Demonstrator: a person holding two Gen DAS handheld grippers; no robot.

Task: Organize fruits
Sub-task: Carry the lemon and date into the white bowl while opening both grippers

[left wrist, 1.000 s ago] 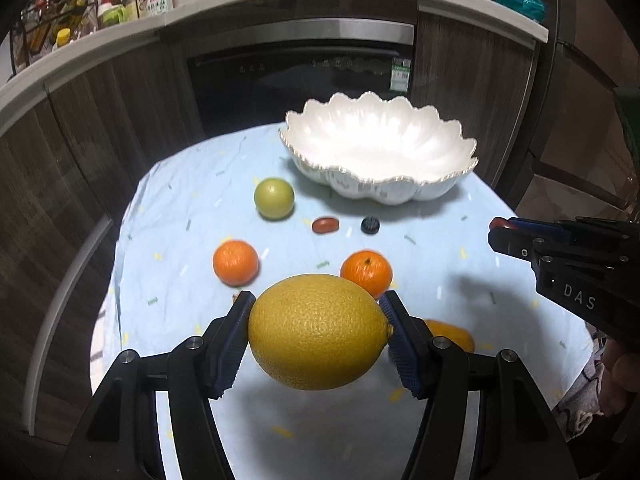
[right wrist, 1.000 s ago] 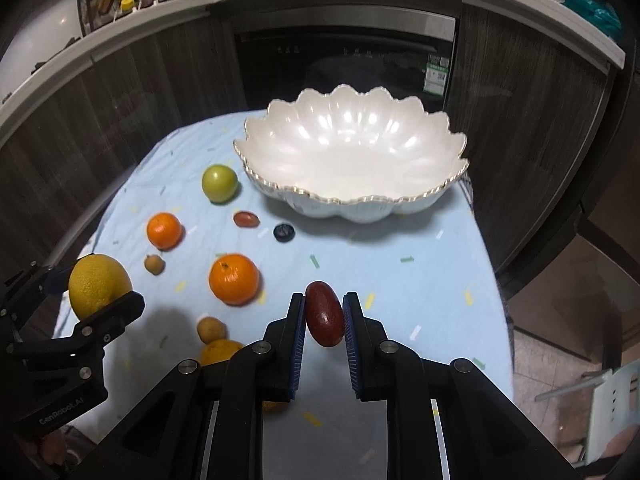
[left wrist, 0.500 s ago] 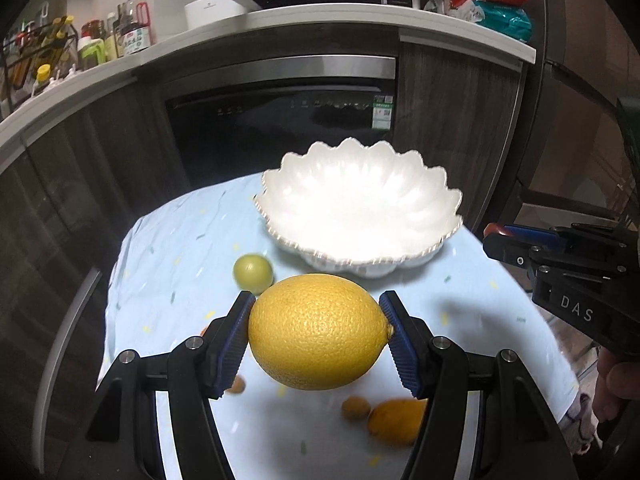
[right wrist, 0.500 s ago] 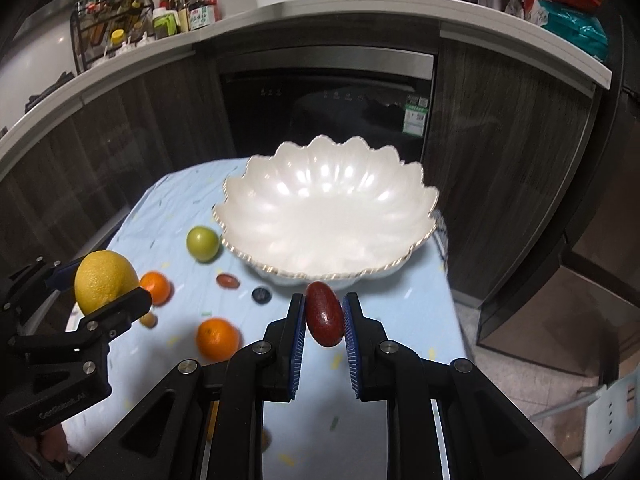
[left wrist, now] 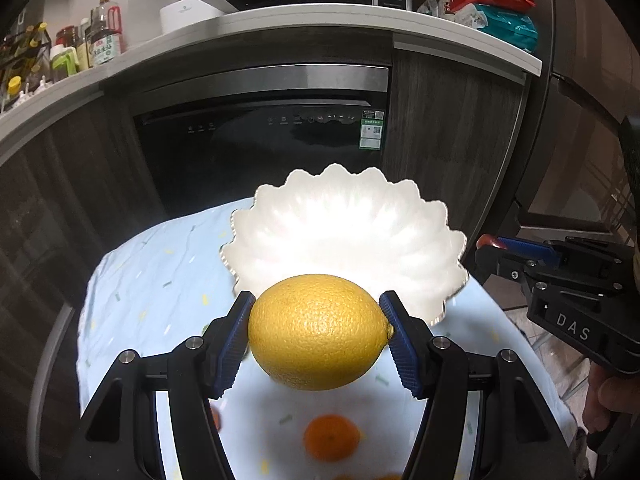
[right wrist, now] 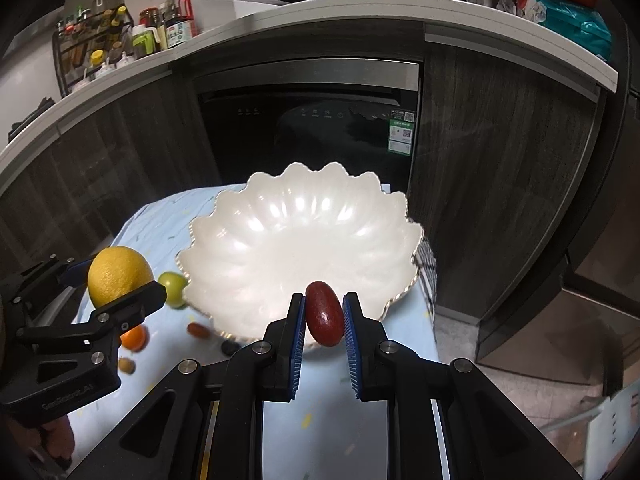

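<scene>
My left gripper is shut on a large yellow lemon and holds it in the air just before the near rim of the white scalloped bowl. My right gripper is shut on a small dark red oval fruit, held above the bowl's near rim. The bowl holds nothing. The lemon and the left gripper also show at the left of the right wrist view. The right gripper shows at the right of the left wrist view.
On the pale blue tablecloth lie an orange, a green fruit, a second orange, a red date, a dark berry and a small brown fruit. A dark dishwasher front and cabinets stand behind the table.
Both grippers have risen and moved forward toward the bowl with their fruit. The bowl now looms larger and the loose fruit has dropped low in both views.
</scene>
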